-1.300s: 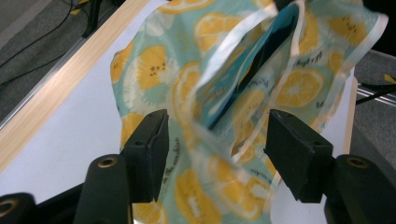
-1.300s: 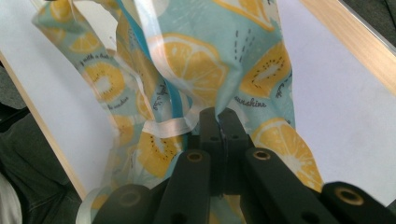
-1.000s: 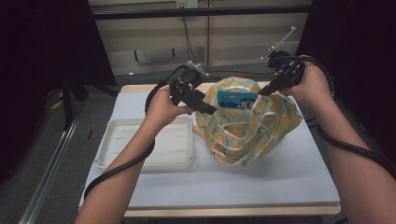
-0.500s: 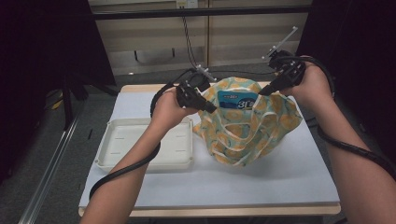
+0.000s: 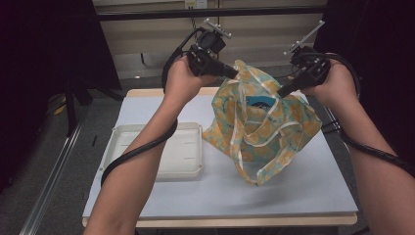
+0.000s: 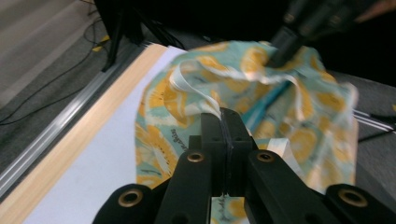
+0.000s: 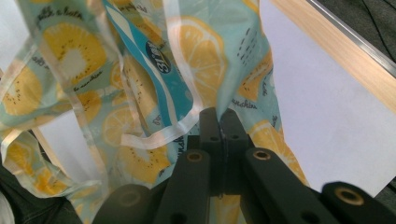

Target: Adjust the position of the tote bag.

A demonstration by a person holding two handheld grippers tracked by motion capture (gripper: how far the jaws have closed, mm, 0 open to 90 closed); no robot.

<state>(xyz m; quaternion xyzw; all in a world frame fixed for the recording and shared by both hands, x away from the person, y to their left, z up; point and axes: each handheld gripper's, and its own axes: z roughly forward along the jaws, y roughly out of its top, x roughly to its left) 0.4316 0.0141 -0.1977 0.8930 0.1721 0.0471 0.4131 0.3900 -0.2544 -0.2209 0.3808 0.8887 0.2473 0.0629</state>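
high view | bag (image 5: 264, 127) hangs upright, long axis vertical, mouth up

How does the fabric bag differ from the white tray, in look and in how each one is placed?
The fabric bag is soft and crumpled, teal with orange citrus slices; the white tray is rigid and plain. The bag hangs from the left claw and right claw, both shut on its top edge, while the tray lies flat and untouched. The bag holds a blue packet; the tray holds nothing. Both are over the same table.

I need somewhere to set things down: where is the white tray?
In the high view, the white tray lies on the table's left half, beside the fruit-print bag.
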